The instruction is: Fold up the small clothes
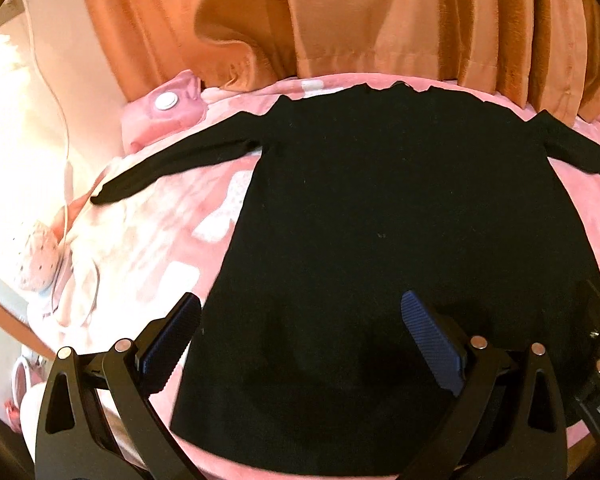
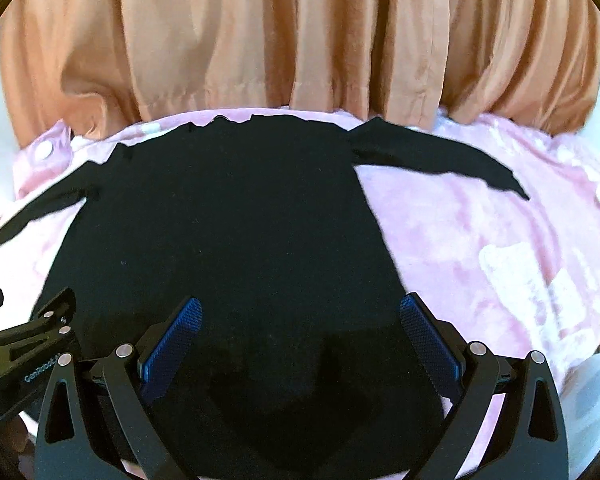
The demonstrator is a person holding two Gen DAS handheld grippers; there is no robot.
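Blue ribbed pads (image 1: 172,340) faced each other across a wide gap on the left gripper (image 1: 300,340), its jaws spread and holding nothing, poised over the near hem of the black long-sleeved top (image 1: 400,220). The right gripper (image 2: 300,344) was spread just as wide and just as empty, over the same hem further right. The top lay flat on a pink-and-white blanket (image 1: 172,248), neckline at the far edge, both sleeves stretched out sideways.

Bare blanket lay open to the left of the garment's body under the left sleeve (image 1: 172,168), and a broader stretch of it lay to the right under the right sleeve (image 2: 440,160). At the far side, an orange curtain (image 2: 300,40) hung down right to the blanket's edge, close behind the neckline.

Only the left camera showed a pink pillow with a white button (image 1: 166,101) at the far left, and a thin white cord (image 1: 66,128) trailing down beside it. The right camera alone took in the right sleeve's whole length to its cuff, and the left gripper's black frame (image 2: 24,344) at its left edge.
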